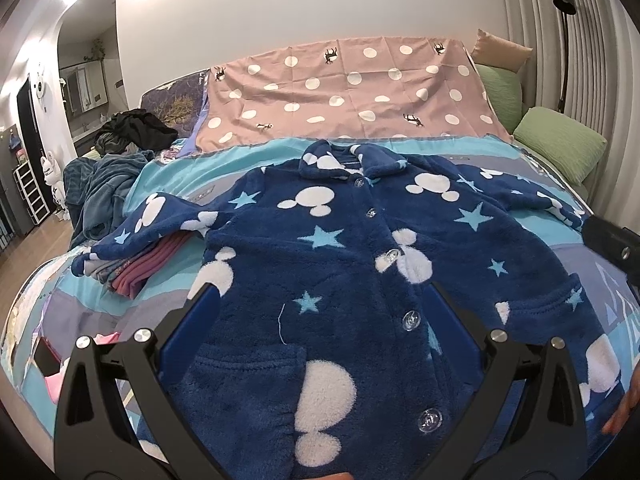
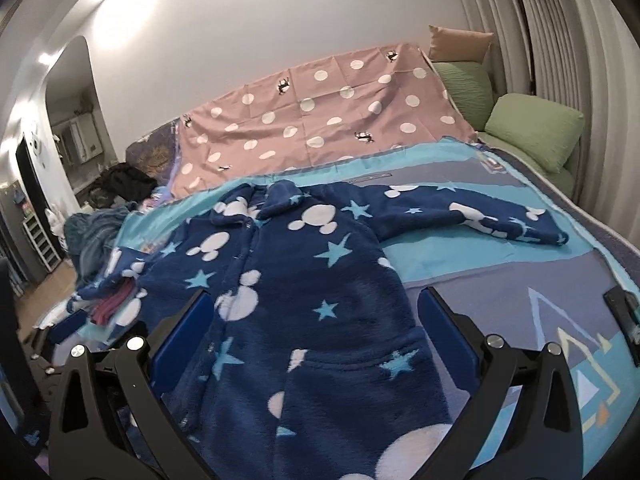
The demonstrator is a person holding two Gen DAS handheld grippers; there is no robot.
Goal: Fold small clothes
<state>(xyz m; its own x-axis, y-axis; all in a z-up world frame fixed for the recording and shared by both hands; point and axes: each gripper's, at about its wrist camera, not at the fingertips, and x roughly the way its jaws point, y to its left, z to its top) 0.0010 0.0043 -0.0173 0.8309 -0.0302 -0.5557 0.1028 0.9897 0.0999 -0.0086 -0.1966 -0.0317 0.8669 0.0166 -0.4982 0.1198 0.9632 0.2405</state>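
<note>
A dark blue fleece jacket (image 1: 320, 248) with white mouse-head shapes, light blue stars and clear buttons lies front-up and spread flat on the bed. Its collar points away from me. One sleeve drapes over a stack of folded clothes (image 1: 136, 272) at the left; the other sleeve (image 2: 480, 216) stretches out to the right. My left gripper (image 1: 324, 300) hovers open over the jacket's lower front, nothing between its fingers. My right gripper (image 2: 316, 304) is open above the jacket's lower right part (image 2: 320, 340), holding nothing.
The bed has a blue and grey patterned cover (image 2: 500, 304) and a pink polka-dot sheet (image 1: 344, 96) further back. Green pillows (image 1: 560, 148) lie at the right. A heap of dark clothes (image 1: 132, 128) sits at the far left. A small black object (image 2: 624, 316) rests at right.
</note>
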